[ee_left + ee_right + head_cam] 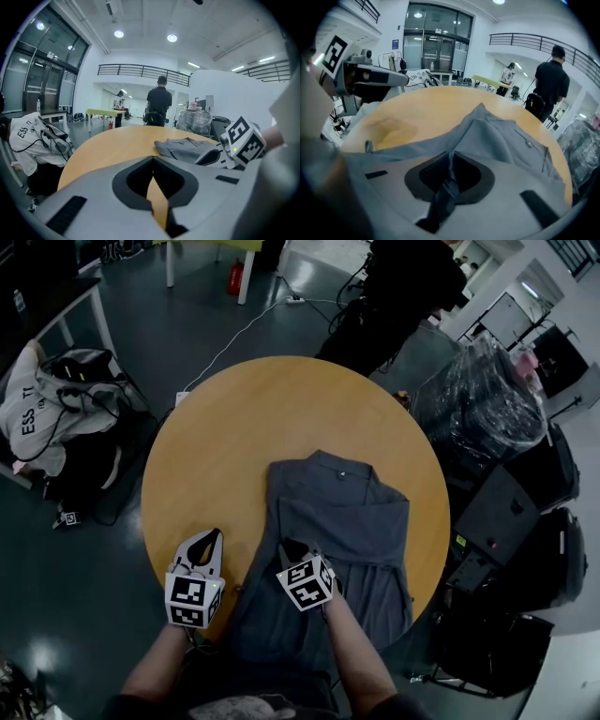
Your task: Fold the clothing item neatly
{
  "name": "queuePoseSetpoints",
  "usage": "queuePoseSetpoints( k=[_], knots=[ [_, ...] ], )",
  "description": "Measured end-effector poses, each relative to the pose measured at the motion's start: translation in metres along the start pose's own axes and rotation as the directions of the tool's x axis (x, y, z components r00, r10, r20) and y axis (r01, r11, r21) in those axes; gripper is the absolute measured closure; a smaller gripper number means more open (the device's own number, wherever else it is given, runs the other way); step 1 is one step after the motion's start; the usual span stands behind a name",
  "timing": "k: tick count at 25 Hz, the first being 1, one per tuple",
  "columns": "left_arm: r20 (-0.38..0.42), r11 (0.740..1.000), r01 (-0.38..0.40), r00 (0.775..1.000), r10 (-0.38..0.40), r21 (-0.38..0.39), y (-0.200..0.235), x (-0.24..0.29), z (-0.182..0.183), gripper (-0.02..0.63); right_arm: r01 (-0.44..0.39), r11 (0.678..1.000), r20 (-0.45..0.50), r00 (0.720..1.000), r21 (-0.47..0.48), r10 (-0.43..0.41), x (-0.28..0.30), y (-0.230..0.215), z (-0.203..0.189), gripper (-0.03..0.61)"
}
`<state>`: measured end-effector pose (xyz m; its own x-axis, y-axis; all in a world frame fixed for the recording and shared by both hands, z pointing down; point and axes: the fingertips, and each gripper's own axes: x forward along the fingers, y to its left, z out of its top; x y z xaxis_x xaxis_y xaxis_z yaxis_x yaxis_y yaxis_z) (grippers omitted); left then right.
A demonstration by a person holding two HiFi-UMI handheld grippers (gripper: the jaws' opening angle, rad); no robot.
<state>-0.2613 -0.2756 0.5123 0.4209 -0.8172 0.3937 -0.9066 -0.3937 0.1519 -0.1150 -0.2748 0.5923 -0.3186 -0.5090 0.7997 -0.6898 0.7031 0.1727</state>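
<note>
The grey shirt (pixel 342 531) is lying partly folded on the round wooden worktop (pixel 225 437), its lower end reaching over the near edge. The right gripper (pixel 292 549) is pinching a fold of its cloth between nearly closed jaws. The left gripper (pixel 210 538) is waiting just beside the shirt, over bare wood, with its jaws together and empty.
</note>
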Motion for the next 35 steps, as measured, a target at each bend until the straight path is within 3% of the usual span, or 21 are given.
queuePoseSetpoints(
  k=[1, 4, 11, 13, 18, 25, 27, 29, 35],
  knots=[
    [0.0, 1.0, -0.001, 1.0, 0.001, 0.002, 0.0, -0.002, 0.0, 0.604, 0.013, 1.0, -0.007, 1.0, -0.007, -0.013, 0.0, 0.0, -0.002, 0.571],
    [0.002, 1.0, -0.001, 1.0, 0.001, 0.005, -0.001, -0.008, 0.0, 0.604, 0.03, 1.0, 0.009, 1.0, 0.001, -0.03, -0.008, 0.004, 0.001, 0.574],
    [-0.001, 1.0, 0.028, 1.0, -0.028, 0.001, -0.012, -0.015, -0.008, 0.604, -0.066, 0.982, 0.21, 0.977, 0.175, 0.028, -0.041, 0.019, 0.026, 0.572],
    [-0.001, 0.999, 0.037, 0.999, -0.037, 0.006, -0.013, -0.02, -0.011, 0.604, -0.078, 0.969, 0.248, 0.969, 0.235, 0.018, -0.049, 0.018, 0.026, 0.491],
    [-0.009, 0.998, -0.021, 1.0, 0.022, 0.056, -0.019, -0.049, -0.017, 0.604, -0.031, 0.961, 0.3, 0.952, 0.276, -0.055, -0.085, 0.019, 0.008, 0.483],
    [0.025, 0.993, -0.077, 0.997, 0.075, 0.085, -0.073, -0.115, -0.035, 0.604, 0.013, 0.943, 0.399, 0.904, 0.334, -0.154, -0.161, 0.023, -0.053, 0.483],
    [0.028, 0.988, -0.104, 0.994, 0.101, 0.11, -0.101, -0.135, -0.042, 0.604, 0.035, 0.94, 0.423, 0.887, 0.339, -0.185, -0.193, 0.022, -0.079, 0.515],
    [0.044, 0.984, -0.125, 0.992, 0.121, 0.124, -0.133, -0.157, -0.05, 0.604, 0.063, 0.934, 0.432, 0.874, 0.352, -0.222, -0.226, 0.023, -0.113, 0.552],
    [0.09, 0.974, -0.16, 0.985, 0.147, 0.163, -0.228, -0.221, -0.081, 0.604, 0.136, 0.894, 0.43, 0.84, 0.426, -0.332, -0.322, 0.03, -0.231, 0.588]
  ],
)
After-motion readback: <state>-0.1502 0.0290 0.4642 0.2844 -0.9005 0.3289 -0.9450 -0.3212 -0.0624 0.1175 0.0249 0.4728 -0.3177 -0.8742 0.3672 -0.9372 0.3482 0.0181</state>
